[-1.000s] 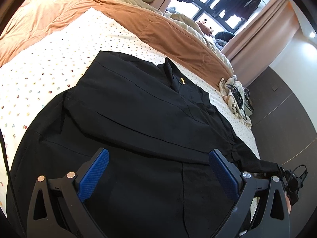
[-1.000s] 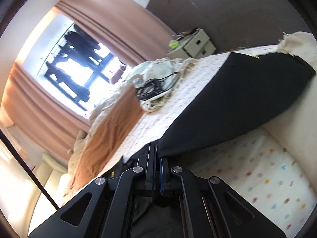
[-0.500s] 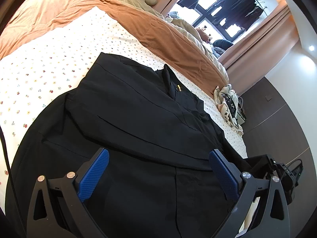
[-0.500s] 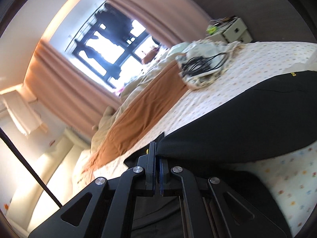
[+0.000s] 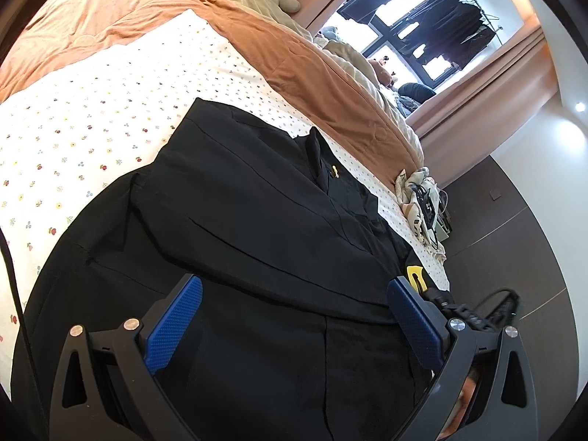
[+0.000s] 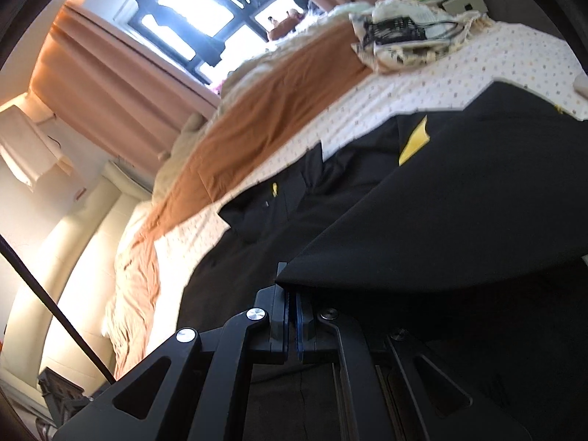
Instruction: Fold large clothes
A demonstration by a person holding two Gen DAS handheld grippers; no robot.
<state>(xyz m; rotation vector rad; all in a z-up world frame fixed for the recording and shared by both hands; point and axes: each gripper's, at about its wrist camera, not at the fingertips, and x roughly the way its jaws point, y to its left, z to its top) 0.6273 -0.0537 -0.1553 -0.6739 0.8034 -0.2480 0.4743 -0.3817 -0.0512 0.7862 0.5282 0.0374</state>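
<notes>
A: Left wrist view, near field. What do I have at my left gripper (image 5: 294,325)?

B: I see its jaws spread wide, the blue pads (image 5: 172,325) well apart, nothing between them. It hangs over the black garment (image 5: 257,228), which lies spread on the bed under both fingers.

A: And my right gripper (image 6: 293,325)?

B: In the right wrist view I see its jaws pressed together on a fold of the same black garment. The pinched edge runs up and to the right from the fingertips as a raised flap (image 6: 459,202), lying above the rest of the cloth.

A: Middle field?

B: In the left view, the garment's collar (image 5: 316,147) points toward the far side of the bed, with a small yellow mark (image 5: 334,171) just beside it. A larger yellow patch (image 5: 415,275) shows at the garment's right edge, close to the right finger. In the right view a yellow patch (image 6: 413,143) shows under the raised flap.

A: Far field?

B: The dotted white sheet (image 5: 110,110) surrounds the garment. Beyond it lies an orange-brown blanket (image 5: 312,62); a pale bundle with black cables (image 5: 422,198) sits at the bed's far corner. Behind are the pink curtains (image 5: 496,84) and a bright window (image 5: 415,25) with dark clothes hanging before it.
</notes>
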